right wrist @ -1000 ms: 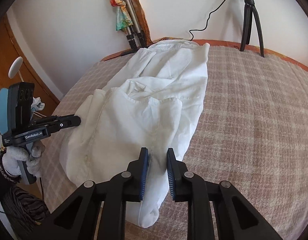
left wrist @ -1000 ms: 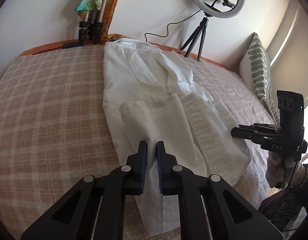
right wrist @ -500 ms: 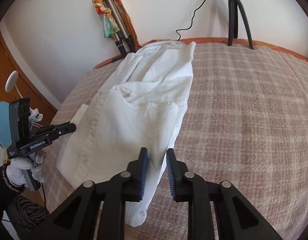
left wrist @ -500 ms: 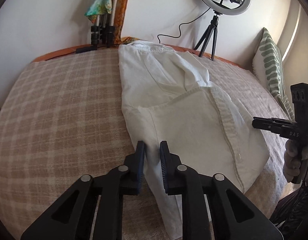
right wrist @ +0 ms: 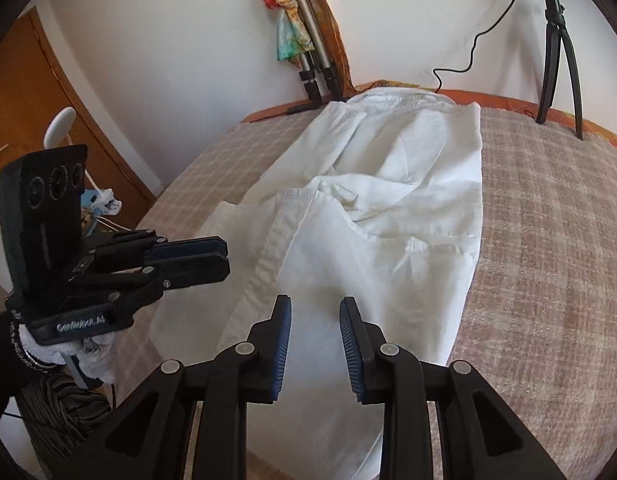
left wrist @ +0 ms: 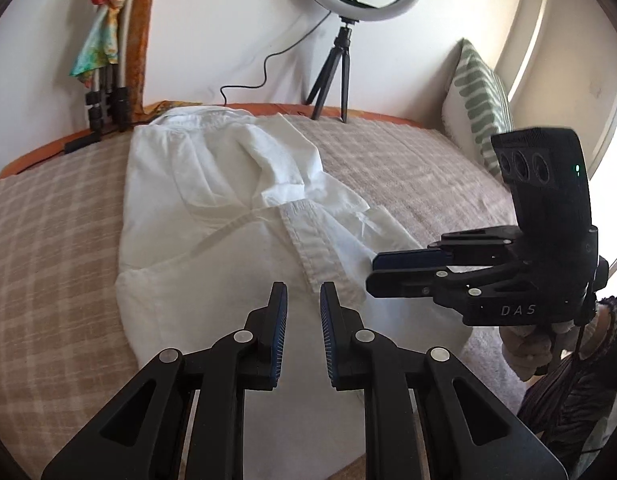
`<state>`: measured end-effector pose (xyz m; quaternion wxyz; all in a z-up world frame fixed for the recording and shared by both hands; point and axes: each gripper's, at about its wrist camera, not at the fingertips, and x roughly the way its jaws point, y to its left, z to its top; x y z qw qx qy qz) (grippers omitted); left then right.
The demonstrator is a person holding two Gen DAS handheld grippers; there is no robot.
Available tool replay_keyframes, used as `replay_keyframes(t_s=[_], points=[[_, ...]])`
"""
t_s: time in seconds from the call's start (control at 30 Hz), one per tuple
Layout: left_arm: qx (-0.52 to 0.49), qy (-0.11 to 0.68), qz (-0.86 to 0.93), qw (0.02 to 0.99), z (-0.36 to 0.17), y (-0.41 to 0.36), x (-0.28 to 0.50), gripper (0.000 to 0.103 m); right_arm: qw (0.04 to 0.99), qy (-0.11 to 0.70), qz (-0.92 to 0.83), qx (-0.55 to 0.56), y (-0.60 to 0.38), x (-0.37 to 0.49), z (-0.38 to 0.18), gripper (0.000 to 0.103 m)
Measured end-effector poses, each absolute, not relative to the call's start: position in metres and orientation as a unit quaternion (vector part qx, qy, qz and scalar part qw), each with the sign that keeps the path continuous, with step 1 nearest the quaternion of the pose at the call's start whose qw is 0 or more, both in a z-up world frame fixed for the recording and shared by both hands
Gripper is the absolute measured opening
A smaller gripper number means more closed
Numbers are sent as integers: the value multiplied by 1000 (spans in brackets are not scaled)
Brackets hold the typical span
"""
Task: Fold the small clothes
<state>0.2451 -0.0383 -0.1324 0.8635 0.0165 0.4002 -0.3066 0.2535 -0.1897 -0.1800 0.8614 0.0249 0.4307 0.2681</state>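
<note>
Both grippers, left [left wrist: 304, 312] and right [right wrist: 315, 326], hover slightly parted and empty over the white shirt [left wrist: 212, 216]; I'd pinch the hem directly below them evenly.

Both wrist cameras are looking steeply down along their own fingers, close over a white shirt [left wrist: 212, 216] on a checked bed [left wrist: 48, 240]. The left view is facing in from the shirt's left side, the right view [right wrist: 388, 200] from its right, each catching the opposite gripper [left wrist: 392, 268] [right wrist: 212, 256].
</note>
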Motion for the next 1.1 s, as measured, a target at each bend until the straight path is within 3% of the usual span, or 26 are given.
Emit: replay_keyframes(t_s=[0.2, 0.3, 0.33, 0.4, 0.43, 0.57, 0.67, 0.87, 1.1], points=[[23, 430, -253, 866, -145, -36, 263, 15, 882, 429, 193, 22, -207, 285, -184, 24], [9, 404, -247, 881, -125, -18, 265, 16, 888, 414, 197, 35, -222, 292, -168, 32], [3, 398, -244, 884, -119, -12, 267, 17, 893, 404, 196, 32, -227, 294, -163, 36], [-9, 389, -239, 890, -110, 1, 279, 35, 901, 385, 196, 26, -235, 299, -153, 40], [-18, 386, -236, 892, -105, 7, 286, 37, 906, 377, 191, 24, -240, 303, -148, 40], [-31, 391, -227, 892, -100, 24, 324, 41, 904, 372, 209, 28, -254, 331, -131, 44], [-41, 402, -220, 888, -108, 31, 357, 43, 895, 387, 221, 6, -253, 361, -125, 54], [-93, 434, -222, 868, -146, 49, 424, 43, 881, 424, 210, 30, -264, 427, -141, 54], [-129, 444, -248, 851, -179, 52, 483, 43, 871, 435, 218, 62, -268, 487, -172, 45]])
